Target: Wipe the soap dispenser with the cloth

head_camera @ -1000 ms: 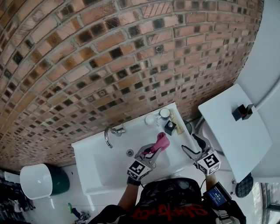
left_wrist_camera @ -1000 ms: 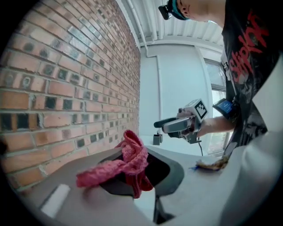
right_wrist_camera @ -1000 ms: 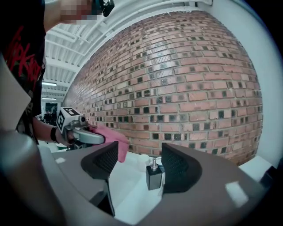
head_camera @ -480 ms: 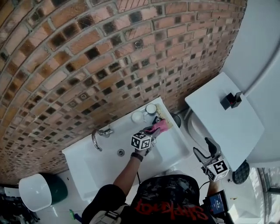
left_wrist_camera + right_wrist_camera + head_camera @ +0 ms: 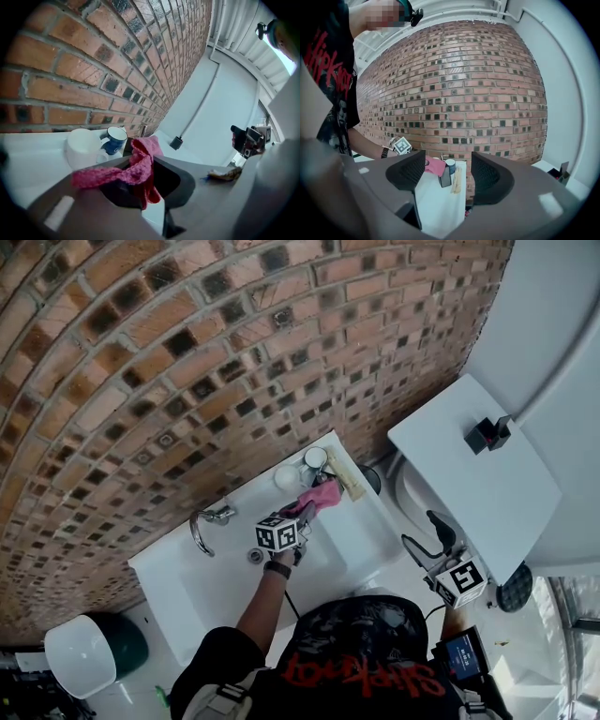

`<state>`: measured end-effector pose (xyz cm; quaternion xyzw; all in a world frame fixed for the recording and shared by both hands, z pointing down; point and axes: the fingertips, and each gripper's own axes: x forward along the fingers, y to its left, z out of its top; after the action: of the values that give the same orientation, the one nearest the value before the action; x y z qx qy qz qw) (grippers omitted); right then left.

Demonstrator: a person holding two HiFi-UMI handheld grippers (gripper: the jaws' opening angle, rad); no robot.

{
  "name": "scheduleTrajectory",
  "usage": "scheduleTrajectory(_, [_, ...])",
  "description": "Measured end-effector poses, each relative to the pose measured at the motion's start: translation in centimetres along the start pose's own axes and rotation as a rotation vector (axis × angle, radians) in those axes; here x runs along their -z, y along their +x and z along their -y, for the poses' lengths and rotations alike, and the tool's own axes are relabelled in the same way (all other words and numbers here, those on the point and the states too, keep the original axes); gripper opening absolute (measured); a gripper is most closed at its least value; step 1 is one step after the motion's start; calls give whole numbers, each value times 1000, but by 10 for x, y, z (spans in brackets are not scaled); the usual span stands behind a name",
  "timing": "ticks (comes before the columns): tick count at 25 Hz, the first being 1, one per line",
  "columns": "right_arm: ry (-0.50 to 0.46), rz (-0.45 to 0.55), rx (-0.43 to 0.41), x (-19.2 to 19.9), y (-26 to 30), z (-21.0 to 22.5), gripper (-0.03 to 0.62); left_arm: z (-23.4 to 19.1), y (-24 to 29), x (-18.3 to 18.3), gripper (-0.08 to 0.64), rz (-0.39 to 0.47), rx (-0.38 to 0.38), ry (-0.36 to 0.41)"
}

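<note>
My left gripper (image 5: 305,512) is shut on a pink knitted cloth (image 5: 322,494) and holds it against the dark, box-shaped soap dispenser (image 5: 444,178) at the sink's back right corner. In the head view the cloth hides most of the dispenser. In the left gripper view the cloth (image 5: 140,159) drapes across my left gripper (image 5: 145,178), and a dark sliver of the dispenser (image 5: 128,144) shows behind it. My right gripper (image 5: 427,535) hangs off the sink's right side, open and holding nothing. The right gripper view has the right gripper (image 5: 449,173) facing the dispenser from a distance.
A white cup (image 5: 286,477) and a blue mug (image 5: 114,139) stand beside the dispenser against the brick wall. A beige brush (image 5: 349,479) lies on the sink rim (image 5: 169,563). The faucet (image 5: 206,521) is at back left. A white ledge (image 5: 469,474) with a black object (image 5: 489,432) is to the right.
My left gripper carried the cloth from above the basin to the back right corner and lowered it onto the dispenser. The right gripper drew back, away from the sink's edge.
</note>
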<state>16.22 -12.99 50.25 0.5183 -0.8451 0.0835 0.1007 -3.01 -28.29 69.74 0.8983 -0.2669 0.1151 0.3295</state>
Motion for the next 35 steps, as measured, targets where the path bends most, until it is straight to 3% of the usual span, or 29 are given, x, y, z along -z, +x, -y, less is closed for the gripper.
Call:
scheduleTrajectory(17, [8, -32, -50, 10, 21, -17, 308, 9, -18, 25, 49, -12, 55, -54])
scheduleTrajectory(20, [-108, -130, -100, 28, 32, -32, 307, 23, -24, 28, 48, -15, 69, 1])
scheduleTrajectory(24, [-403, -335, -278, 69, 83, -62, 313, 37, -62, 35, 48, 33, 31, 85])
scheduleTrajectory(28, [-616, -481, -461, 119, 169, -89, 324, 51, -134, 44, 49, 160, -44, 73])
scheduleTrajectory(35, [-842, -774, -690, 204, 316, -96, 423, 67, -229, 59, 49, 319, -223, 44])
